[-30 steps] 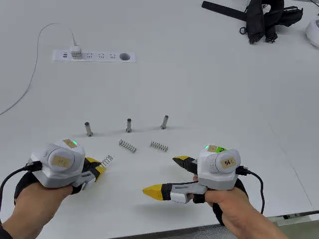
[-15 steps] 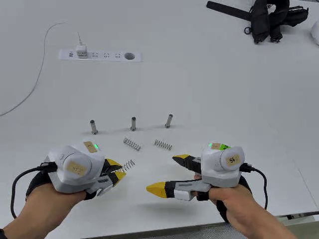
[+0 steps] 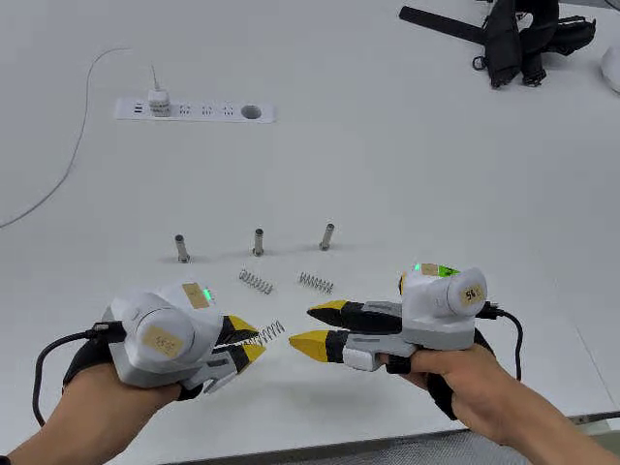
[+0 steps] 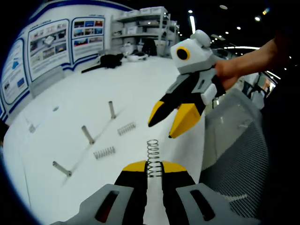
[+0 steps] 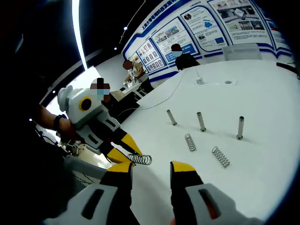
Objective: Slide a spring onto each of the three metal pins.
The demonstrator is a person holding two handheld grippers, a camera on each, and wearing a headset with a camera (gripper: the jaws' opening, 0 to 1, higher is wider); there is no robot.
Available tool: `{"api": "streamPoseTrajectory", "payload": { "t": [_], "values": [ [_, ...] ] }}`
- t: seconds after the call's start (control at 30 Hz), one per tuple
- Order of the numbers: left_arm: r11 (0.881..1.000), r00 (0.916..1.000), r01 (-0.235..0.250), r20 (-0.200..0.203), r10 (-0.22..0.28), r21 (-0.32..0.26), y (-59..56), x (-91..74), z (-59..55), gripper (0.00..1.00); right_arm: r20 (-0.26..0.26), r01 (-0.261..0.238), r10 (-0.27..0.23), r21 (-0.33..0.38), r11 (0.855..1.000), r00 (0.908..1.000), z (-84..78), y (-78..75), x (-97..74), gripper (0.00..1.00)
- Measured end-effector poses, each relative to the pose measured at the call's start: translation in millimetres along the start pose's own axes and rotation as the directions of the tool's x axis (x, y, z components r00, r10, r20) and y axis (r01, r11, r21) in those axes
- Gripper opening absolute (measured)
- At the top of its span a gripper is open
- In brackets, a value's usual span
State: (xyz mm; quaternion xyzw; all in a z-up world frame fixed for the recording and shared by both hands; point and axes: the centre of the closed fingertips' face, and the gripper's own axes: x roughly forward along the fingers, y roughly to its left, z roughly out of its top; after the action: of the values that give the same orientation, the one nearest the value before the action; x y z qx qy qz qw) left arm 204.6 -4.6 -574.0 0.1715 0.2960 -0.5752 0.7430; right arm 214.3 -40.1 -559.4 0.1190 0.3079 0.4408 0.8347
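Note:
Three short metal pins (image 3: 181, 248) (image 3: 258, 242) (image 3: 327, 236) stand upright in a row on the white table. Two springs (image 3: 256, 282) (image 3: 316, 283) lie flat just in front of them. My left gripper (image 3: 248, 341) is shut on the near end of a third spring (image 3: 269, 332), which sticks out past its yellow tips above the table. In the left gripper view that spring (image 4: 153, 152) rises from the closed tips. My right gripper (image 3: 302, 327) is open, its tips facing the spring's free end, a short gap away. In the right gripper view the held spring (image 5: 140, 159) hangs just ahead of the open gripper (image 5: 151, 168).
A white power strip (image 3: 194, 109) with a plugged charger and a cable lies at the back left. Black gear (image 3: 513, 34) sits at the far right corner. The table's front edge runs just below both hands. People stand in the background of the right gripper view.
The left gripper has lifted the left-most spring off the table and carried it rightwards. The right gripper has swung left, tips now pointing at the spring.

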Motion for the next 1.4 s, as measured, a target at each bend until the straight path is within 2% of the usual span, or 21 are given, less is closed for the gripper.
{"api": "streamPoseTrajectory", "payload": {
  "t": [0.3,0.47,0.63,1.07,1.3,1.4],
  "values": [
    [0.999,0.9993,0.031,0.019,-0.032,0.034,-13.8,0.4,10.6,0.10,-0.044,-0.081,0.081,0.007,0.997,0.9957,-4.9,12.7,4.2,0.30],
    [0.996,0.9979,0.056,0.030,-0.058,0.070,-20.0,-0.4,16.7,0.10,-0.078,-0.141,0.141,0.009,0.990,0.9869,-7.5,22.8,5.4,0.26],
    [0.994,0.9968,0.069,0.036,-0.072,0.084,-21.9,-1.1,18.9,0.10,-0.089,-0.176,0.176,0.012,0.984,0.9802,-6.5,27.9,3.9,0.18],
    [0.987,0.9923,0.118,0.026,-0.121,0.110,-29.0,0.5,19.9,0.10,-0.139,-0.222,0.220,0.002,0.975,0.9654,-6.2,32.0,-2.0,0.14],
    [0.987,0.9919,0.121,0.026,-0.124,0.106,-27.4,1.7,21.0,0.10,-0.164,-0.218,0.212,-0.023,0.976,0.9635,-1.2,33.7,-2.5,0.14],
    [0.987,0.9920,0.120,0.026,-0.123,0.105,-26.1,2.0,21.7,0.10,-0.162,-0.220,0.211,-0.039,0.975,0.9640,6.0,35.7,-3.2,0.13]
  ]
}}
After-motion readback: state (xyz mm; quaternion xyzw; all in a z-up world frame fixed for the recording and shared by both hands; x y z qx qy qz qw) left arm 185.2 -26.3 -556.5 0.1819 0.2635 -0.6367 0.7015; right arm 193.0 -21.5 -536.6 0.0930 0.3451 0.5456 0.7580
